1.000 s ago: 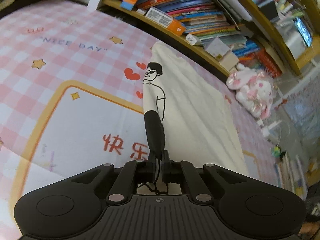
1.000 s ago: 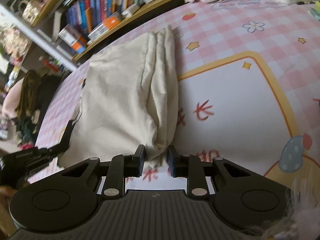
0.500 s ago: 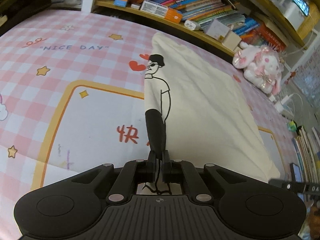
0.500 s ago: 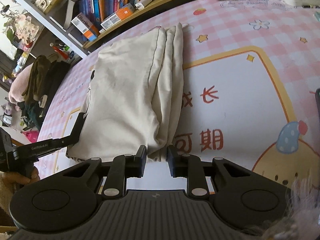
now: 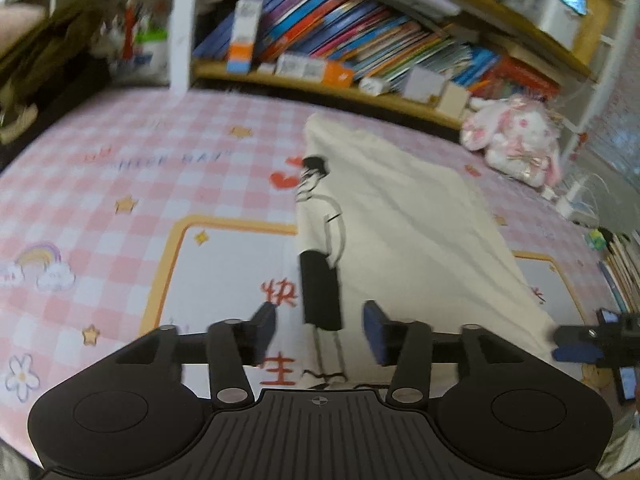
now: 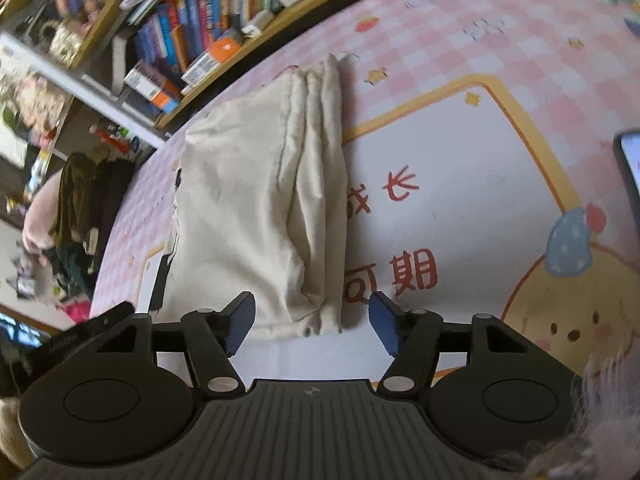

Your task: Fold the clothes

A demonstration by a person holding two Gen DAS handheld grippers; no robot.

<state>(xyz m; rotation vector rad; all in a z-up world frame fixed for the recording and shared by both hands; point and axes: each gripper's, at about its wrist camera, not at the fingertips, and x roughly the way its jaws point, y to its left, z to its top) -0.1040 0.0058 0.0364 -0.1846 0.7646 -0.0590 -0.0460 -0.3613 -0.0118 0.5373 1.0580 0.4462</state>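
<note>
A cream T-shirt (image 5: 400,220) with a black cartoon figure print lies folded lengthwise on the pink checked mat (image 5: 120,184). My left gripper (image 5: 319,332) is open just above the shirt's near left corner, nothing between its blue pads. The right wrist view shows the same shirt (image 6: 248,200) with its folded layers bunched along the right edge. My right gripper (image 6: 312,326) is open over the shirt's near hem and holds nothing. The other gripper's tip (image 5: 580,340) shows at the right edge of the left wrist view.
Bookshelves (image 5: 360,52) packed with books run along the mat's far edge. A pink plush rabbit (image 5: 516,140) sits at the far right. Dark clothes (image 6: 80,208) are piled left of the mat. A phone (image 6: 630,168) lies at the right edge of the mat.
Both grippers were shut on the shirt's near corners; both have opened and let the shirt go, and it now lies flat on the mat. Both views have lifted slightly.
</note>
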